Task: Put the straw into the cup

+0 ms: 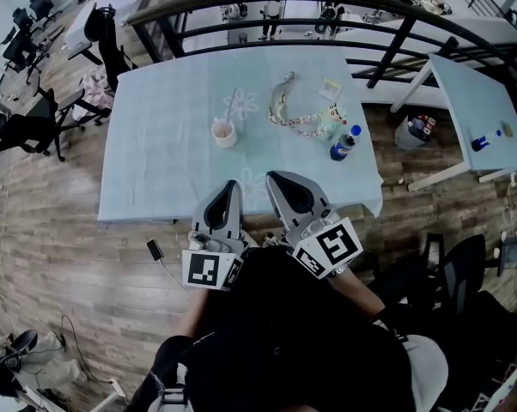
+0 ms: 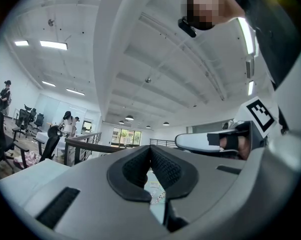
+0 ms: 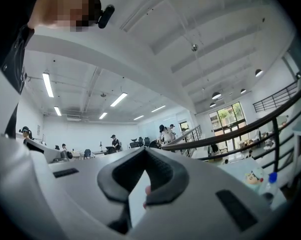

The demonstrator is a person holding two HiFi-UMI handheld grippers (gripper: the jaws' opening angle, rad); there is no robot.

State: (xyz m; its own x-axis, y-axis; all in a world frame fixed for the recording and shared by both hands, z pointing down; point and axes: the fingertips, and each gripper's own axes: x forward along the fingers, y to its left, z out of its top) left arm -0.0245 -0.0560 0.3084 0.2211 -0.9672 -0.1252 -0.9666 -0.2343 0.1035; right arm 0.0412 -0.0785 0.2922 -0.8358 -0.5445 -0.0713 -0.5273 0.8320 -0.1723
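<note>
Head view: left gripper [image 1: 233,184] and right gripper [image 1: 272,177], fingers together, short of cup [image 1: 224,132]; bottle [image 1: 344,142] rightward.

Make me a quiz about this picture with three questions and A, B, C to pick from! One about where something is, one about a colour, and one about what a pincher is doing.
1. Where does the cup stand?
A. on the table
B. on the floor
C. on a chair

2. What colour is most of the bottle lying on the table?
A. red
B. blue
C. yellow

3. How are the jaws of the right gripper?
A. wide open
B. shut
C. clamped on the cup

Answers:
1 A: the cup sits on the light blue tabletop, past both grippers.
2 B: the bottle's body is dark blue.
3 B: in the right gripper view the jaw tips meet, and the cup is far off.
</note>
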